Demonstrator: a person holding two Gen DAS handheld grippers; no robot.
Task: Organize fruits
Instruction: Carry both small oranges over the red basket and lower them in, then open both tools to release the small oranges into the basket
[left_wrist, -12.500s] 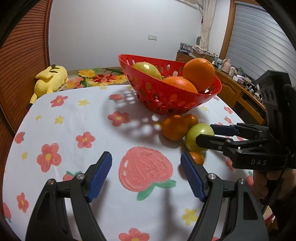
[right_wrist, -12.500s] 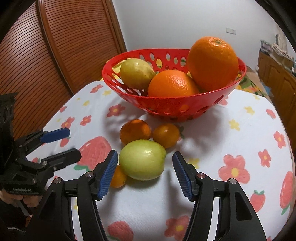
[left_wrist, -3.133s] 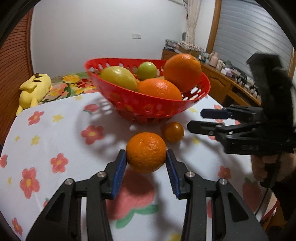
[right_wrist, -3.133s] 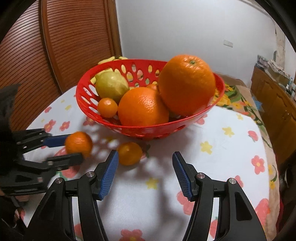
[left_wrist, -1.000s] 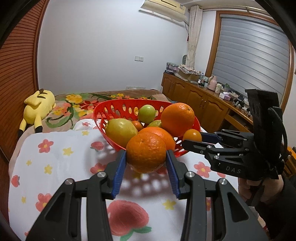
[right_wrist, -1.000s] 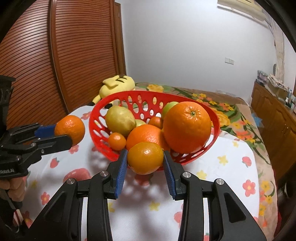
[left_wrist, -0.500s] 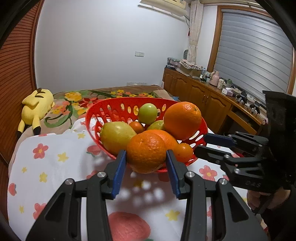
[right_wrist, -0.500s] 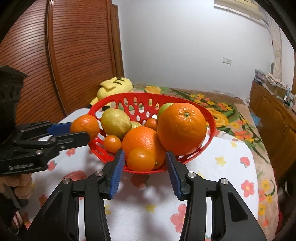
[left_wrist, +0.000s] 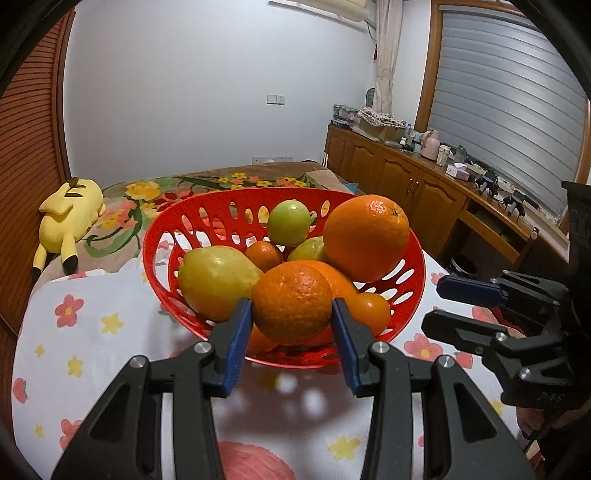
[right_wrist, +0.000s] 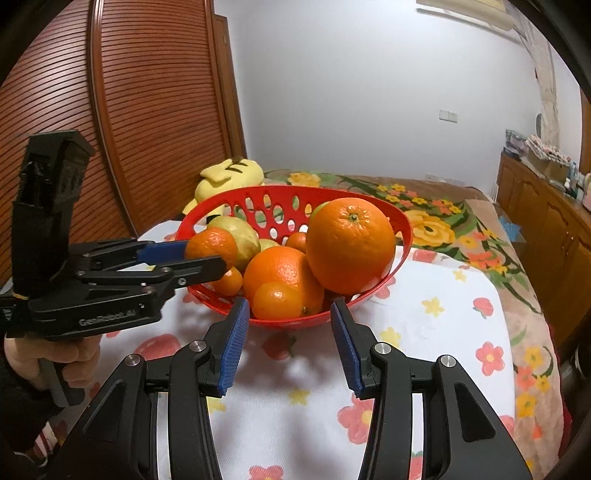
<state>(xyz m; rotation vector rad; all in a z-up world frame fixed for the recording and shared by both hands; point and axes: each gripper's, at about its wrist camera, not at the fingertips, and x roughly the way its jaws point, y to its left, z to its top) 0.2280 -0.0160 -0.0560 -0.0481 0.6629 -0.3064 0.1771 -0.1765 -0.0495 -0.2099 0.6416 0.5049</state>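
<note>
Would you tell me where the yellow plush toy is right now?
The yellow plush toy lies on the floral bedspread behind the red basket, far left in the left wrist view.

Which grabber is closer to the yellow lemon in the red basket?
Left. The left gripper, clamping a mandarin, sits right beside the lemon. The right gripper is empty, back at the basket's near rim.

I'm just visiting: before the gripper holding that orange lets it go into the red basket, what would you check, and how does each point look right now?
1. Mandarin clamped between the left gripper pads: ok.
2. Mandarin over the red basket, inside its rim: ok, seen from the right wrist view.
3. Room among the piled fruit for it to settle: cannot tell.
4. Right gripper empty and outside the basket: ok.
5. Big orange stable on the pile: cannot tell.
</note>
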